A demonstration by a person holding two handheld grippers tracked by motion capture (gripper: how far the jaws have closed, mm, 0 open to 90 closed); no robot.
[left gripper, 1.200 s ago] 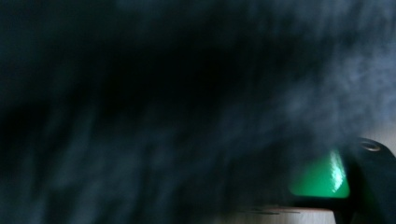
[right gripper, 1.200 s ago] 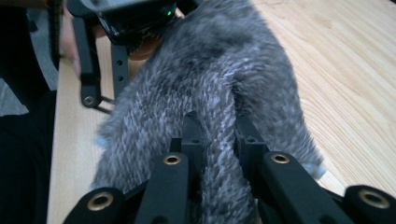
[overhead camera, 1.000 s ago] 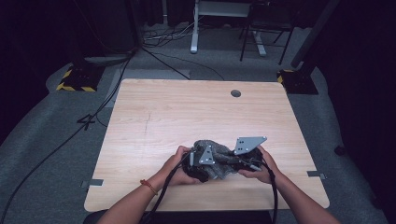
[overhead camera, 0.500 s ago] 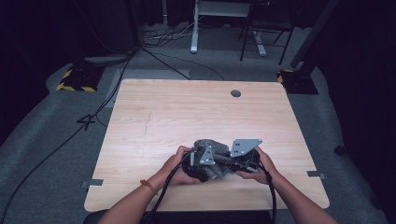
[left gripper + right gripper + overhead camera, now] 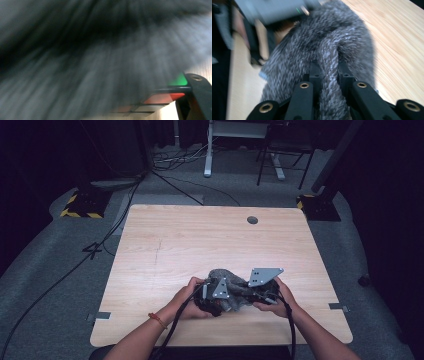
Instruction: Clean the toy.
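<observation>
A grey, fuzzy knitted cloth lies bunched in a heap near the table's front edge.

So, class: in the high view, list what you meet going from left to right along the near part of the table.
Person's left hand → left claw → bunched grey woolly knit cloth → right claw → person's right hand → bare light wooden tabletop.

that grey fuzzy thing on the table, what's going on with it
A person is working a grey knitted cloth with a gripper in each hand, near the front edge of a wooden table. The right gripper is shut on a bunched fold of the cloth. The left gripper is pressed into the cloth from the other side and is shut, the fabric blurring its own view. The cloth sits as a crumpled heap between the hands.
</observation>
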